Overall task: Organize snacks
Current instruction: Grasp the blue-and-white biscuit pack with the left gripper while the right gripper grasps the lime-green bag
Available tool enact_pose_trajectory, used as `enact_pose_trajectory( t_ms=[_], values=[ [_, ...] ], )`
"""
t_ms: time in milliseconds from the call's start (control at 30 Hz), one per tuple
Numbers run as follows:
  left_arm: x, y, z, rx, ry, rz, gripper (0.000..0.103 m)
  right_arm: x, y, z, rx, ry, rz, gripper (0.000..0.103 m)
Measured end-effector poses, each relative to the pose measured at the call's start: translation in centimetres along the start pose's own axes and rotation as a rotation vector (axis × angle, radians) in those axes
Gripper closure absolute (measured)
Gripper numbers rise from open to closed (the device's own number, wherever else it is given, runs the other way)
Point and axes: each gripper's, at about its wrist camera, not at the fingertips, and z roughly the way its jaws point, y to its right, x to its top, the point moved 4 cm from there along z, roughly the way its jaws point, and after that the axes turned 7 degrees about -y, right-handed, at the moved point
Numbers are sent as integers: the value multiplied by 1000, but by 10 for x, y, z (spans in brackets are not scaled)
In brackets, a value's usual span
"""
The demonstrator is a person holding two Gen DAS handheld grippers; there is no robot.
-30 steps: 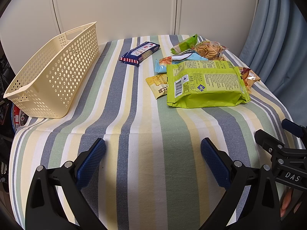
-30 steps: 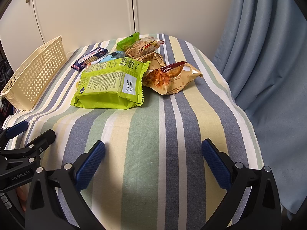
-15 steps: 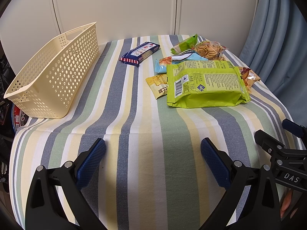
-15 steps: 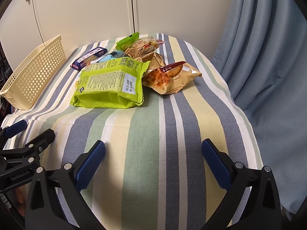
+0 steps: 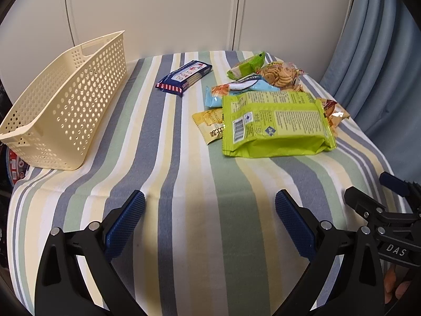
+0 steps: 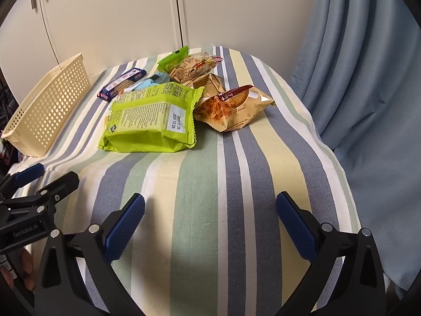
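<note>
Between the earlier frames and now, almost nothing is seen to have changed: a slight drift of the right wrist view is noted, the snack pile sitting marginally nearer, while the left wrist view is unchanged. No item has been lifted or moved, so the task is judged to be at its very start, in the approach phase. The left tool (image 5: 209,221) is held with its jaws wide apart and nothing between them, low over the near edge of the striped counter (image 5: 184,158). The right tool (image 6: 210,221) is likewise spread apart and empty. The cream basket (image 5: 65,105) stands empty at about 10 o'clock from the left tool, well apart. The large green packet (image 6: 152,115) lies at about 11 o'clock from the right tool, well apart, resting on the heap, with the brown snack bag (image 6: 234,108) just beside it at 12 o'clock. A blue wafer pack (image 5: 185,77) lies apart from the heap, near 12 o'clock in the left view.
</note>
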Motion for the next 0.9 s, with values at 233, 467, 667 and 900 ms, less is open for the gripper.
enact_pose_trajectory(
  t_ms=[233,467,667,900],
  values=[
    [27,13,16,-155,-47,52,2,11,10,4,12,0,15,5],
    [68,7,38,-156,-53,74,2,16,15,6,30,-10,14,5],
    [123,-31,65,-82,-47,22,2,22,8,9,58,-13,3,5],
    [183,-40,112,-51,-92,58,2,30,-8,11,103,-17,-38,5]
  ],
)
